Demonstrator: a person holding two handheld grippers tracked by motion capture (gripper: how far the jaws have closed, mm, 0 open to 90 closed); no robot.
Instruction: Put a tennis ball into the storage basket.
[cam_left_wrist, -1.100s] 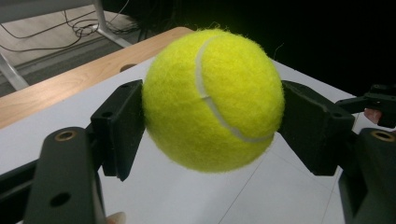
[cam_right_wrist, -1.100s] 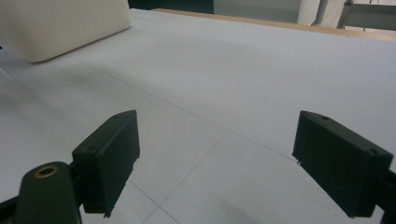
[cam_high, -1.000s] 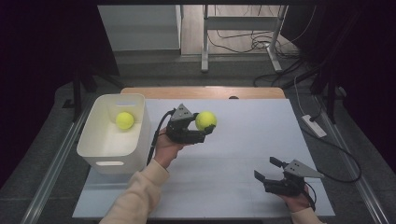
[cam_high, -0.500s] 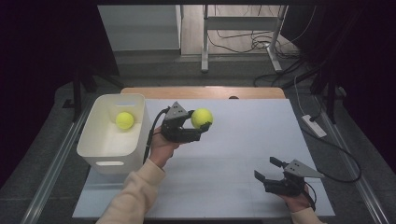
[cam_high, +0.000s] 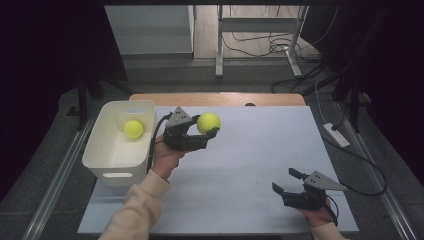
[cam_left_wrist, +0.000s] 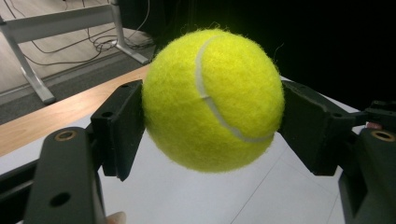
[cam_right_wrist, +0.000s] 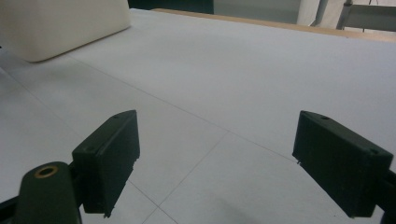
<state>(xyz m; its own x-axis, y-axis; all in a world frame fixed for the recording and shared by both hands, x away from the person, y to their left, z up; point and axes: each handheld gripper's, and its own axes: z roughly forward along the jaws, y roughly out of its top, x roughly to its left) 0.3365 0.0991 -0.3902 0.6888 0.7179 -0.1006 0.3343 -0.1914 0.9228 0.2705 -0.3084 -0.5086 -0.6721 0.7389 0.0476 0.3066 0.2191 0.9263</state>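
Note:
My left gripper (cam_high: 207, 134) is shut on a yellow tennis ball (cam_high: 208, 122), held in the air just right of the white bin (cam_high: 116, 161). In the left gripper view both black pads press the sides of the ball (cam_left_wrist: 214, 100). A second yellow tennis ball (cam_high: 133, 129) lies inside the bin near its far end. At the table's front right my right gripper (cam_high: 286, 182) rests low over the white table top (cam_high: 250, 165), open. Nothing lies between its pads (cam_right_wrist: 112, 156) in the right gripper view.
The white bin's corner (cam_right_wrist: 60, 28) appears at the upper left of the right gripper view. A wooden strip (cam_high: 215, 99) runs along the table's far edge. Beyond it stand a metal frame's legs (cam_high: 219, 45) and cables (cam_high: 272, 47) on the floor. A power strip (cam_high: 336, 135) lies right of the table.
My left gripper has carried the ball a little to the left, toward the bin, and slightly up. The right gripper has kept still.

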